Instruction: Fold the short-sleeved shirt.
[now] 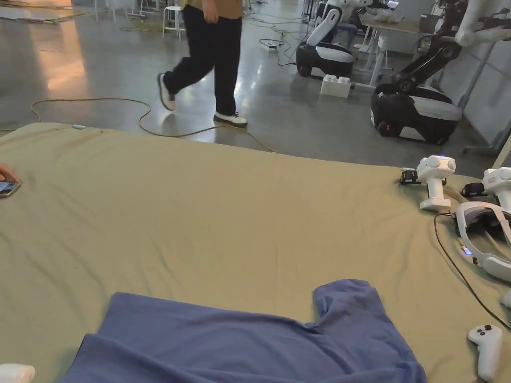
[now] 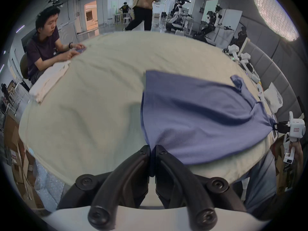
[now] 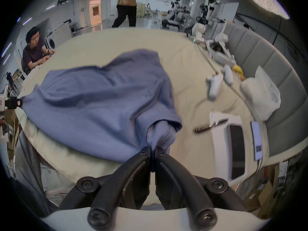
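Observation:
A blue short-sleeved shirt (image 1: 239, 339) lies spread at the near edge of a beige-covered table (image 1: 224, 209), one sleeve (image 1: 344, 299) pointing away from me. In the left gripper view the shirt (image 2: 200, 116) stretches off to the right, and my left gripper (image 2: 152, 148) is shut on its near corner. My right gripper (image 3: 153, 149) is shut on the bunched edge of the shirt (image 3: 100, 104) in its own view. The right gripper (image 2: 281, 128) also shows far right in the left gripper view, pinching the shirt's other end. The cloth is pulled taut between the two.
White handheld devices (image 1: 435, 187), a headset (image 1: 481, 234) with a cable and a controller (image 1: 486, 349) sit along the table's right side. A seated person (image 2: 45, 48) is at the left edge beside folded white cloth (image 2: 48, 83). Another person (image 1: 209, 60) walks past on the floor beyond.

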Action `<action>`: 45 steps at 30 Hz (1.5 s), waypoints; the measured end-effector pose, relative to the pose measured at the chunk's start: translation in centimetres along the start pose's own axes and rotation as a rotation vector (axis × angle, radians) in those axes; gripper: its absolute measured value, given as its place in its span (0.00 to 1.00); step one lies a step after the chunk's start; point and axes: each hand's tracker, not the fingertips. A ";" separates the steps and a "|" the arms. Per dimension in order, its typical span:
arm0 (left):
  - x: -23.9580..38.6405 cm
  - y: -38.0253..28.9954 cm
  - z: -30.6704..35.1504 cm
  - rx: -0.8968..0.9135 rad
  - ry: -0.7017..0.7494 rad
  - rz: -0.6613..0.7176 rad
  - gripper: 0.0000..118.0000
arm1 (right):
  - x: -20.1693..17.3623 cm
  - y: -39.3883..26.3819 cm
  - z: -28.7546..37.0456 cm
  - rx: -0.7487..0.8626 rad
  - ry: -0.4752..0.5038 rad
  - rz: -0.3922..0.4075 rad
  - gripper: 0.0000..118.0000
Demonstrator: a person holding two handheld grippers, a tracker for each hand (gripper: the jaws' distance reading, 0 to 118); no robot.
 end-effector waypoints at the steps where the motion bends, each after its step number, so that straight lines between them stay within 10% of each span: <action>1: -0.1 -0.7 -0.6 -0.022 0.010 0.009 0.06 | -0.2 -0.9 -0.6 -0.016 0.003 -0.007 0.03; 11: -0.5 -2.0 -2.9 -0.029 0.006 0.078 0.06 | -1.3 -1.6 -2.6 -0.006 -0.060 -0.032 0.06; 14: 0.3 -1.2 -1.8 0.059 0.046 0.058 0.22 | -1.8 -0.5 -0.8 0.101 -0.152 -0.027 0.43; 17: 1.4 0.7 -0.5 0.182 0.015 0.051 0.36 | -2.4 1.9 1.1 0.250 -0.145 -0.055 0.52; 30: 9.8 11.1 6.2 0.770 0.112 -0.086 0.38 | -10.4 13.6 9.4 0.903 -0.112 -0.106 0.53; 33: 11.6 12.1 7.7 0.866 0.144 -0.116 0.32 | -11.8 14.8 10.6 0.981 -0.122 -0.114 0.45; 35: 12.2 12.4 8.5 0.921 0.143 -0.123 0.09 | -12.6 15.3 11.0 1.023 -0.105 -0.102 0.09; 45: 12.0 11.5 9.1 1.009 0.140 -0.037 0.00 | -14.5 15.4 10.2 1.076 -0.121 -0.060 0.00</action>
